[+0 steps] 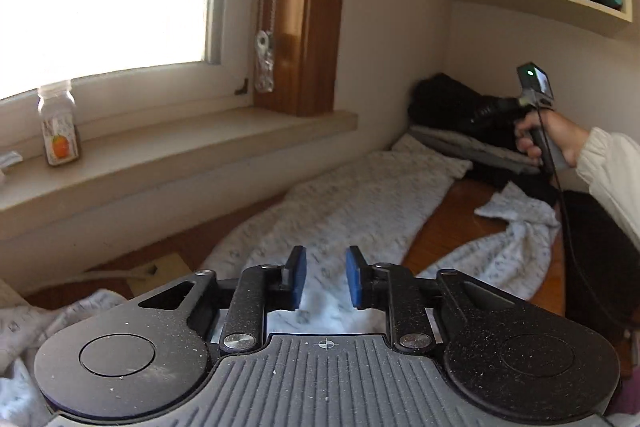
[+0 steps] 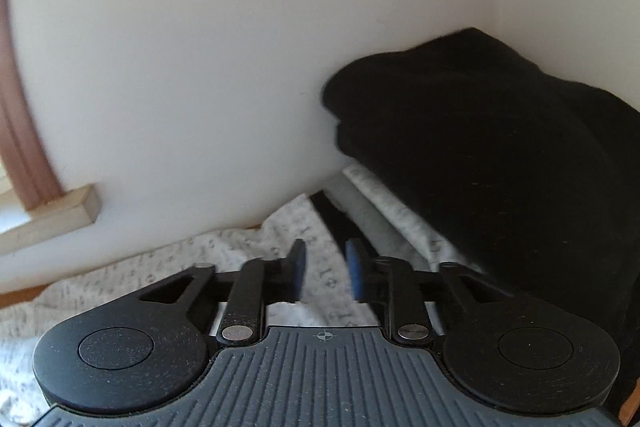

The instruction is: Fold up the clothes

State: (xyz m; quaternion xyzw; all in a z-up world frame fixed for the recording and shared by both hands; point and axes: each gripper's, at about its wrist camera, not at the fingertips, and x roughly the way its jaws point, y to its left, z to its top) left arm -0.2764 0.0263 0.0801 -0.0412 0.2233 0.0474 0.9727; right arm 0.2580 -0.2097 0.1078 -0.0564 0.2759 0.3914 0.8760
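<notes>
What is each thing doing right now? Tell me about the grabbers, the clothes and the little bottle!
Left hand-held gripper: open, empty, above the patterned garment.
Right hand-held gripper: open, empty, pointing at the corner pile.
White patterned garment: spread out on the wooden surface, unfolded.
Black clothes: stacked in the corner against the wall.
Bottle: upright on the windowsill, cap on.

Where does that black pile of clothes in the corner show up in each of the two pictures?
Left wrist view: the black pile of clothes sits small at right of middle, in the wall corner, atop folded grey cloth.
Right wrist view: the black pile of clothes fills the right side, close up.
Shared landmark: the white patterned garment spread on the wooden surface, and the window sill.
</notes>
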